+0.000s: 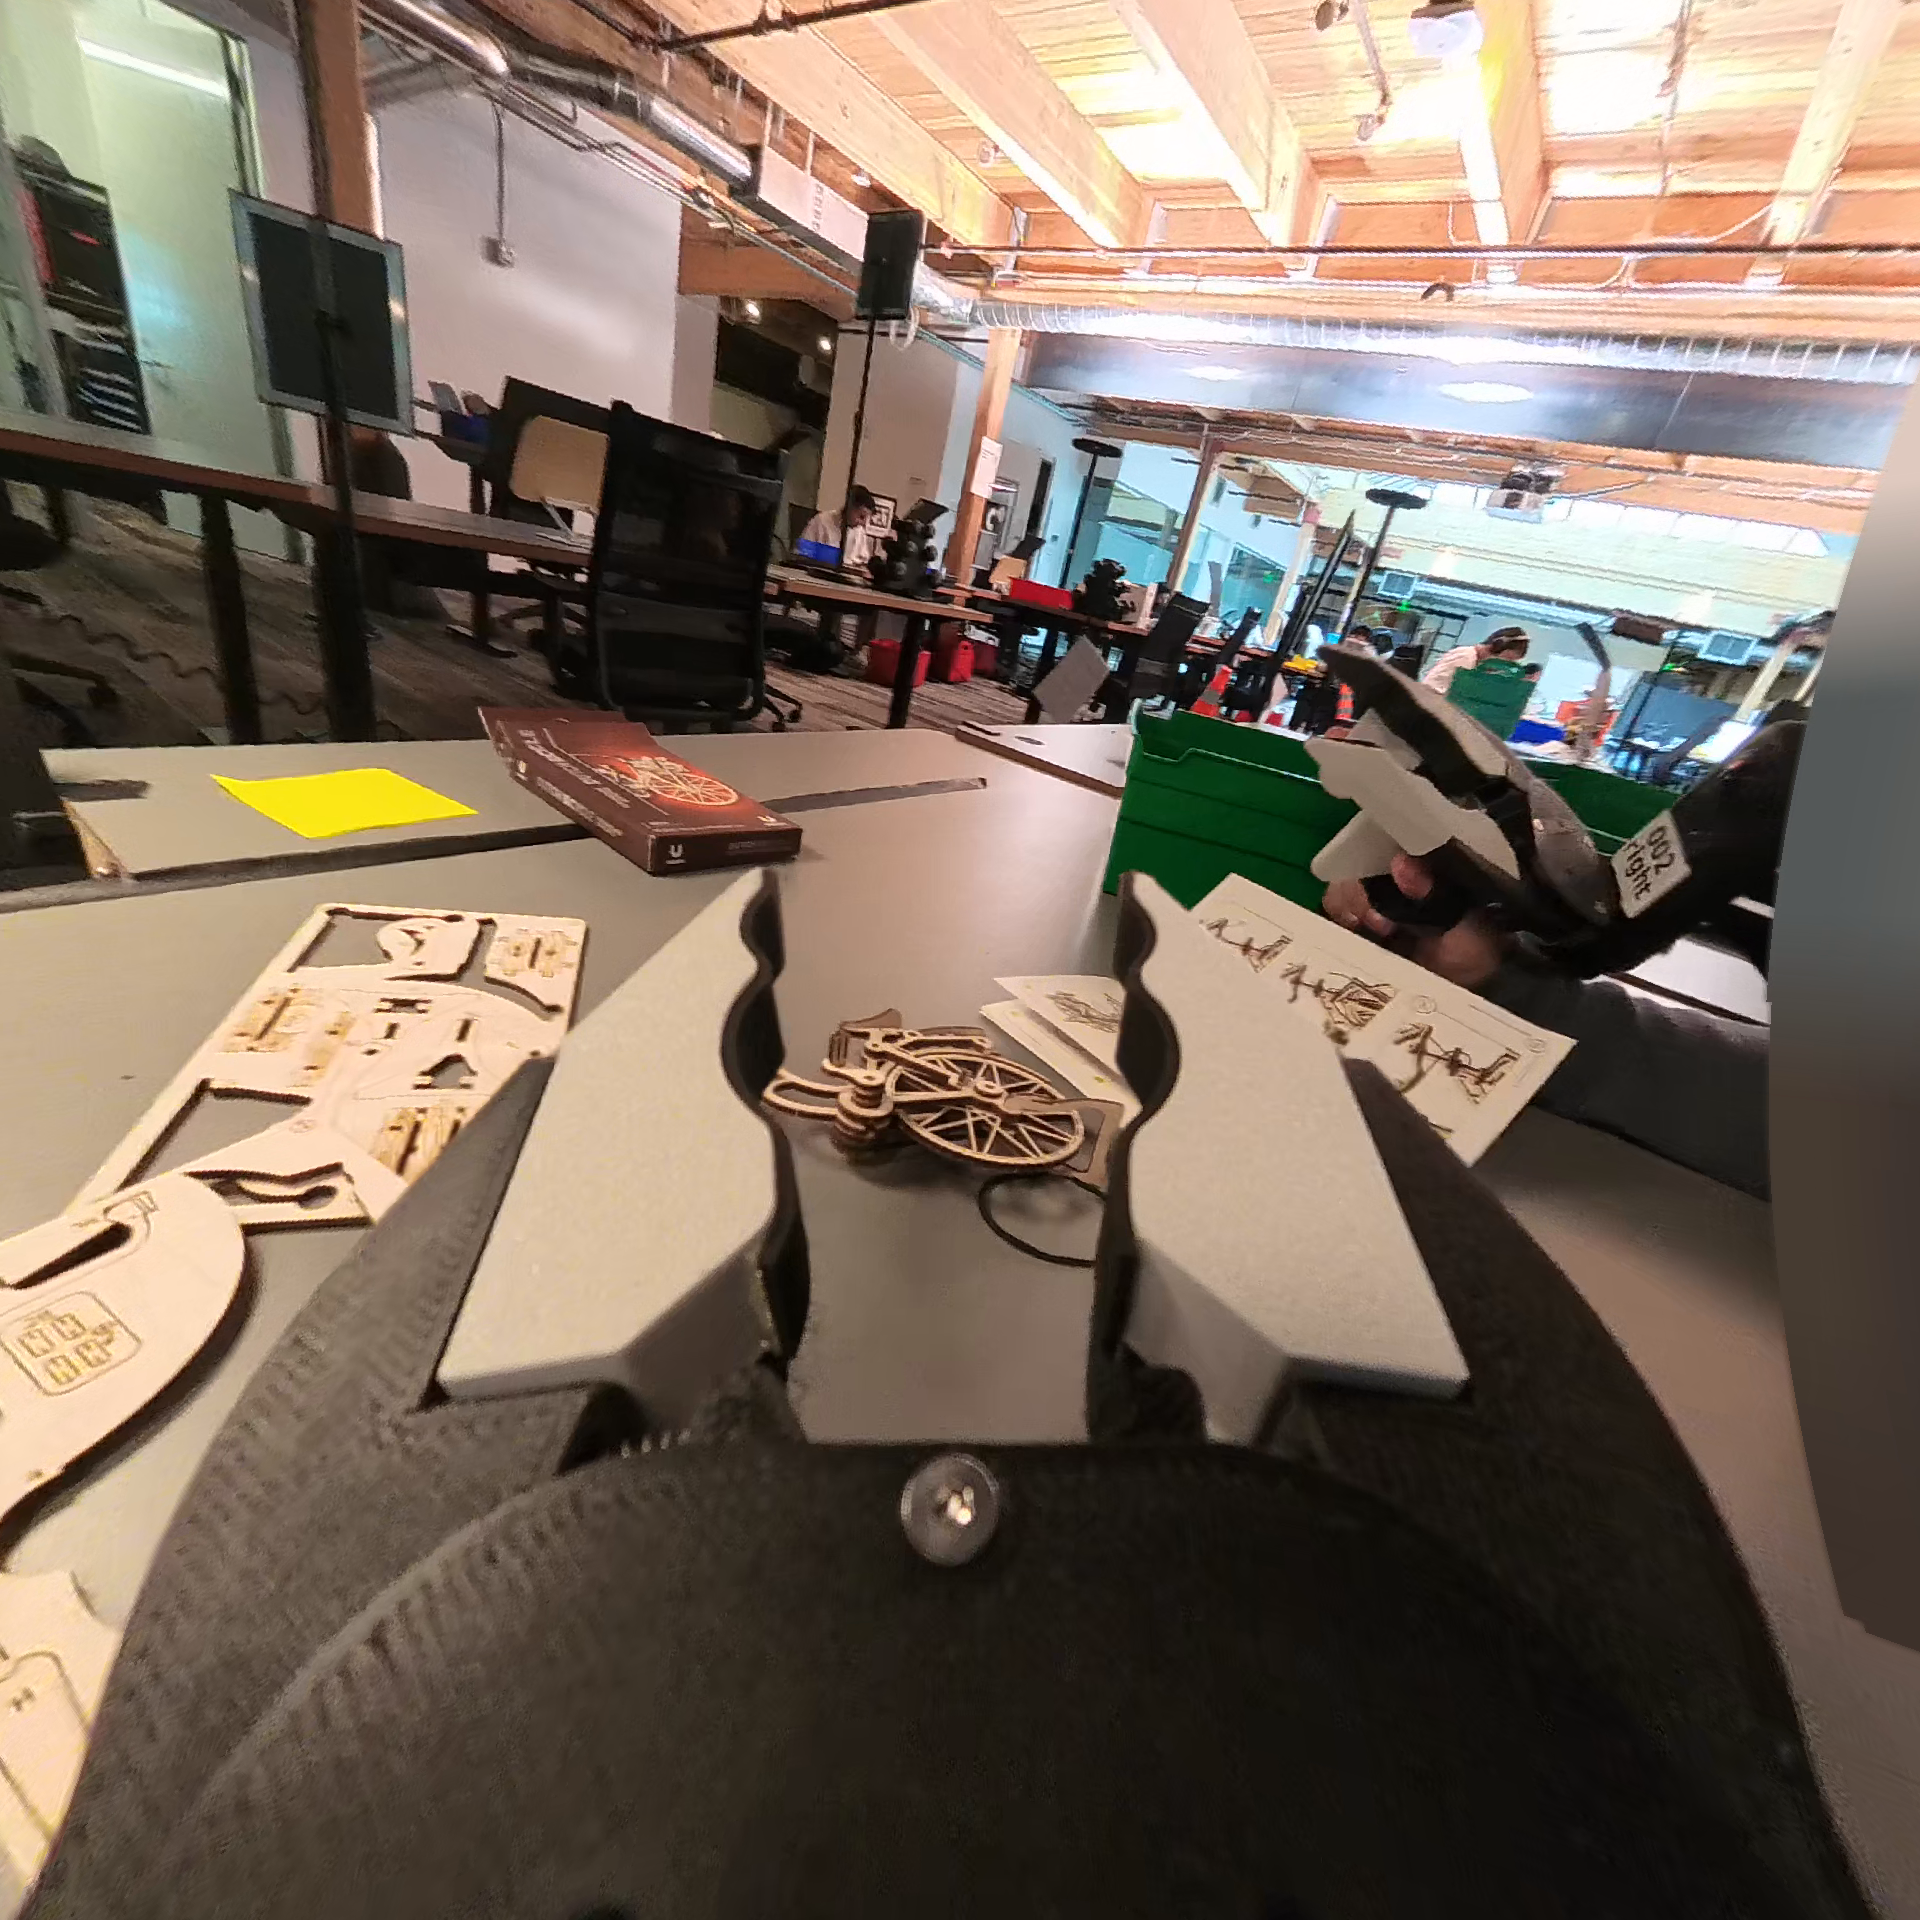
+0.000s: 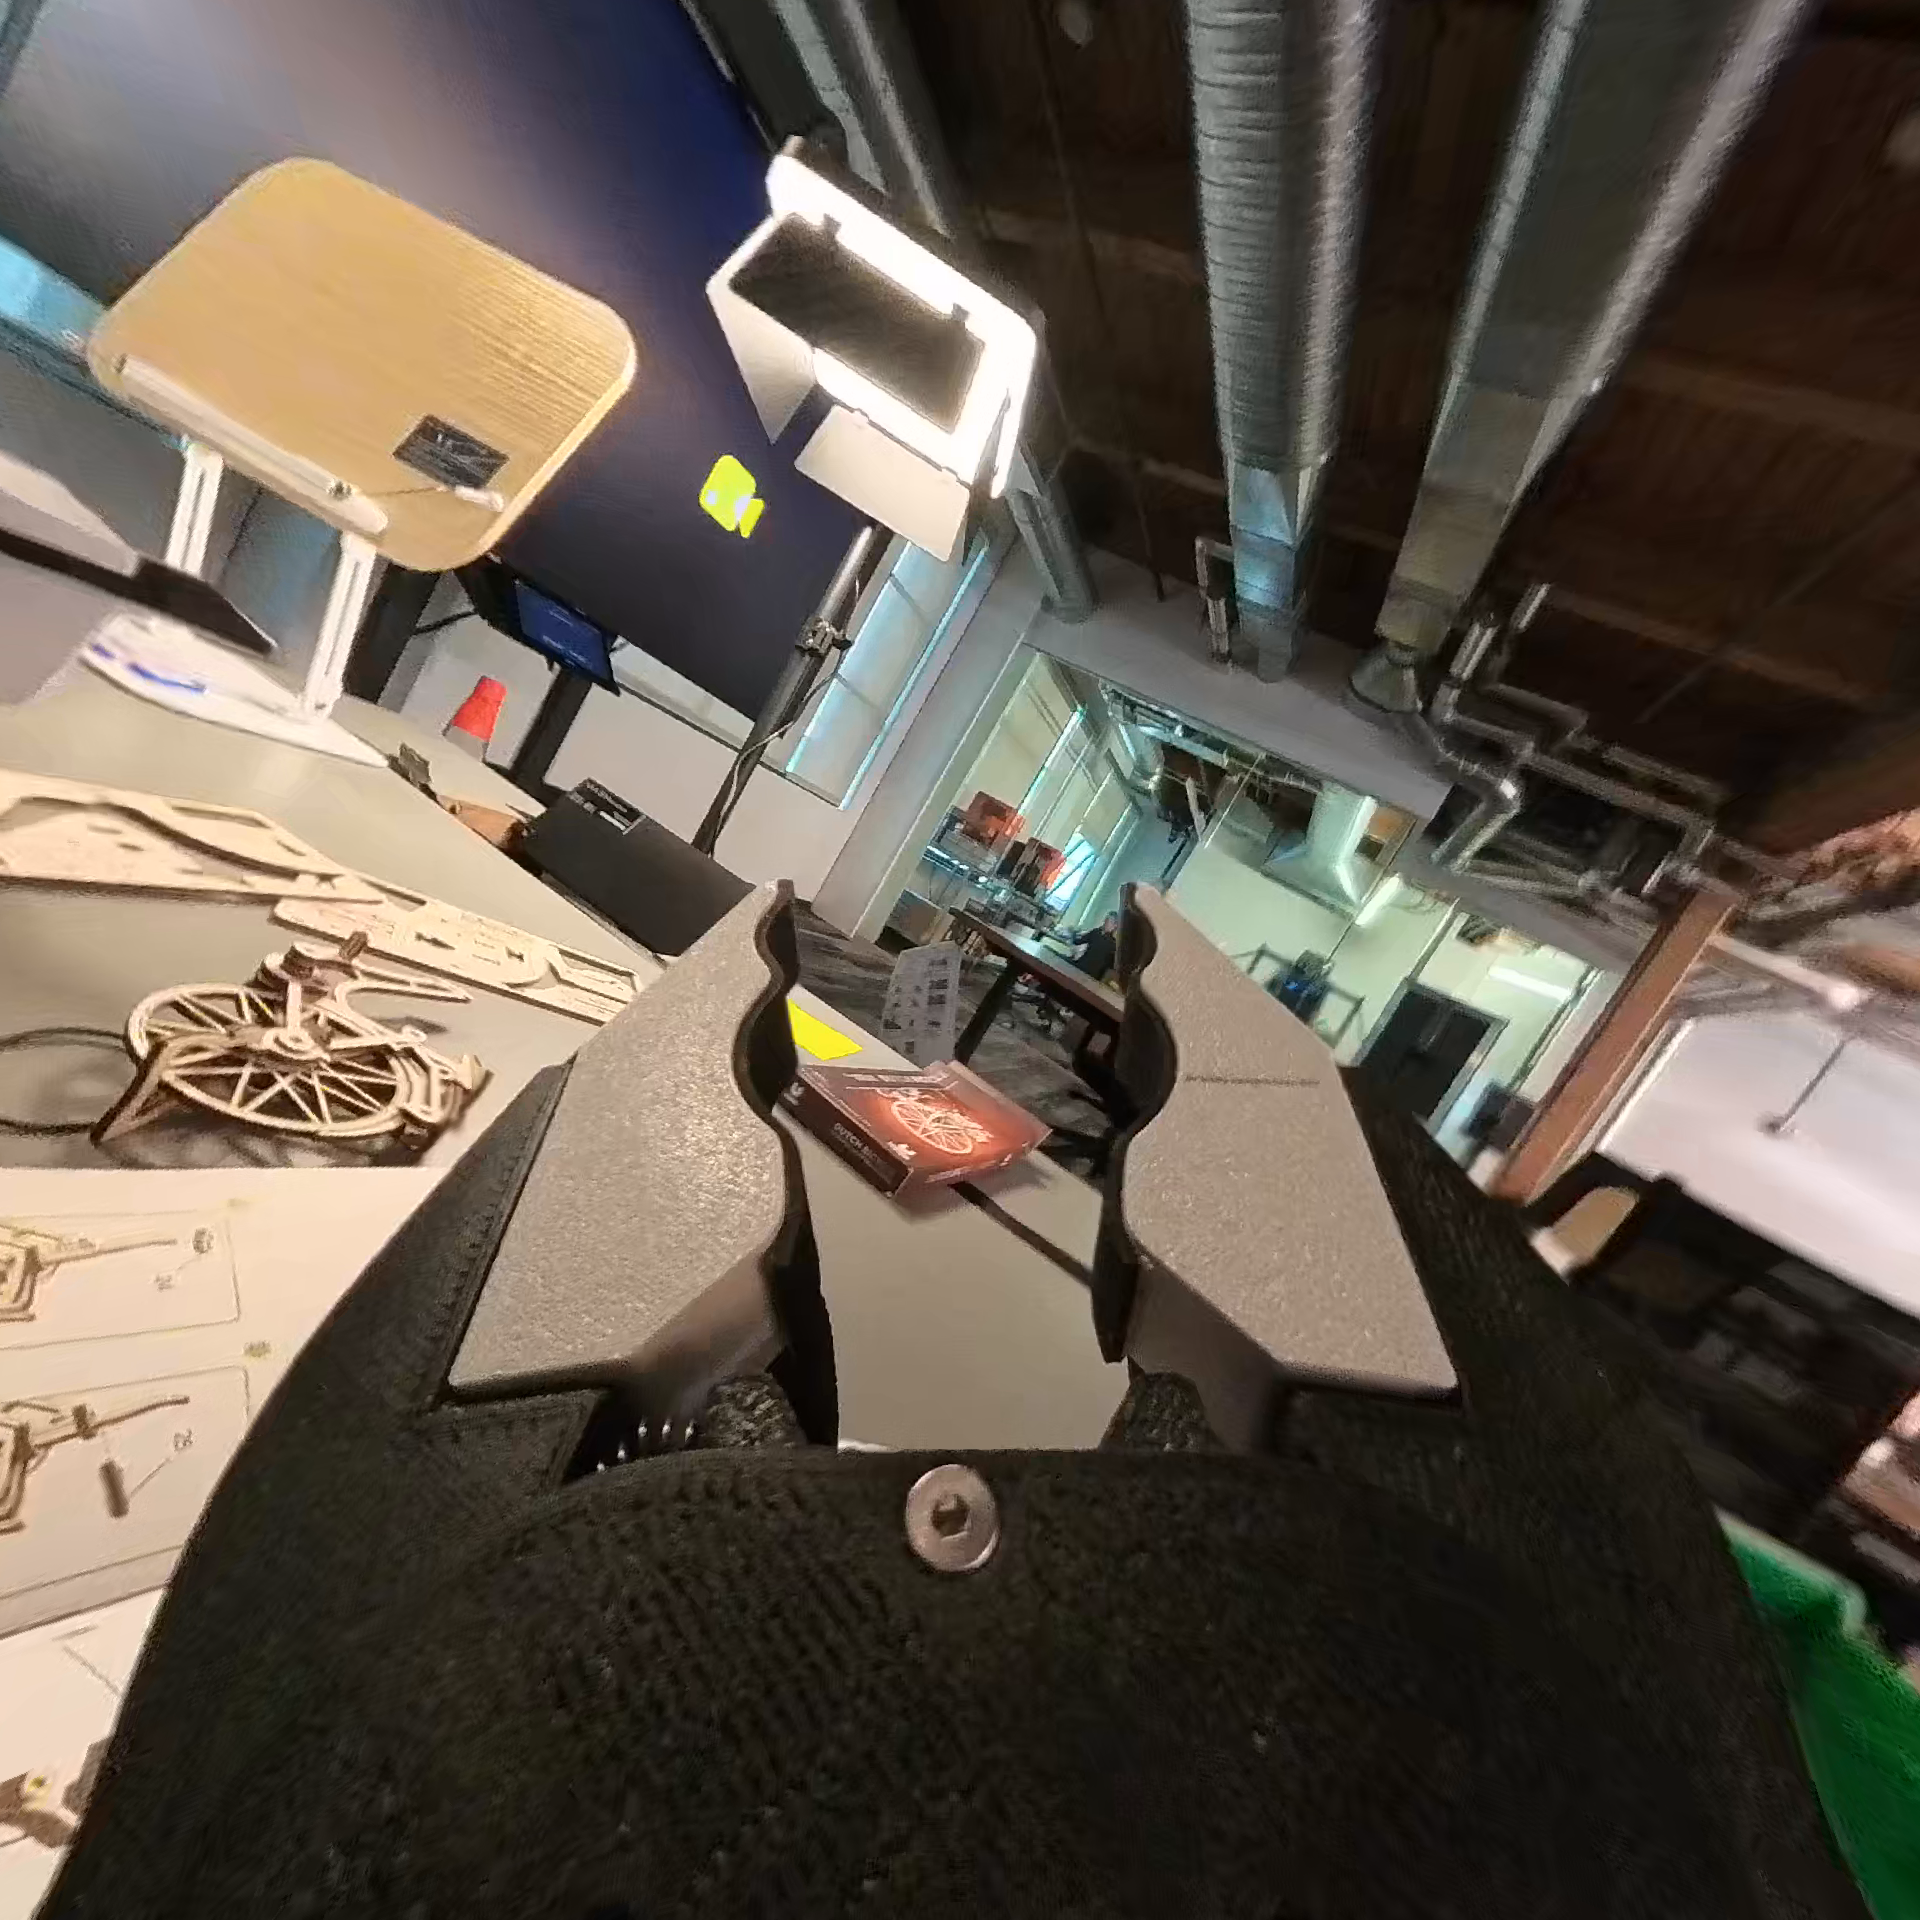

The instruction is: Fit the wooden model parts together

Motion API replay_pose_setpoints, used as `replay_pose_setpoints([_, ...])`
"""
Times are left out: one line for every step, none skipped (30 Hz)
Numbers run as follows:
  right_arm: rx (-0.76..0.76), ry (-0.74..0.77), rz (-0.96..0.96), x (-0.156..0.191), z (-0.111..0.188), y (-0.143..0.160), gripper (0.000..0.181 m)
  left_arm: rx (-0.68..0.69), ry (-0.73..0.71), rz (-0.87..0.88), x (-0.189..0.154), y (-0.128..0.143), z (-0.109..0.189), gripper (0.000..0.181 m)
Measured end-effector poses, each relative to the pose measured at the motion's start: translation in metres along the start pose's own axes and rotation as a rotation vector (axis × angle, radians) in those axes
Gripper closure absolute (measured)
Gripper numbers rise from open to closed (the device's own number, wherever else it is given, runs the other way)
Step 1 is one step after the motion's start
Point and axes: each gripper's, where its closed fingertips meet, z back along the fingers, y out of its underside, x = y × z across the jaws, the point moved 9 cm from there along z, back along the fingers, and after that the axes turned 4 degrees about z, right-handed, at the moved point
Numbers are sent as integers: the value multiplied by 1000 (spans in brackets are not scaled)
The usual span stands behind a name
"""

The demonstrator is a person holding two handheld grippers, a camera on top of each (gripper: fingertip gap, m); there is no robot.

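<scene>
Left gripper (image 1: 945, 914) low over grey table (image 1: 914, 894), fingers spread, nothing between them. Wooden bicycle model (image 1: 940, 1091) lies flat on table just beyond its tips. Punched-out part sheets (image 1: 343, 1039) to the left, instruction sheets (image 1: 1382, 1008) right, dark box (image 1: 644, 795) far. Right gripper (image 2: 951, 920) raised, tilted, fingers apart, empty.

Grey table (image 1: 935, 914): yellow sticky note (image 1: 338, 800) at 10 o'clock, dark box (image 1: 644, 790) just right of it at 11, green bin (image 1: 1205, 821) at 1 o'clock. Black office chair (image 1: 675, 582) behind the table at 12, desks beyond. Right wrist view: red cone (image 2: 480, 710) at 10 o'clock, far off.
</scene>
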Motion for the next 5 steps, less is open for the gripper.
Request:
replay_pose_setpoints([1,1,-13,-1,0,1,123,-1,1,-6,-1,0,0,118])
replay_pose_setpoints([2,5,-21,-2,0,2,123,2,3,-8,-1,0,0,118])
replay_pose_setpoints([3,7,-28,-3,0,2,123,4,3,-8,-1,0,0,118])
replay_pose_setpoints([5,6,-33,-3,1,3,124,4,4,-5,-1,0,0,118])
replay_pose_setpoints([7,5,-37,-3,1,3,124,1,2,0,-1,0,0,118])
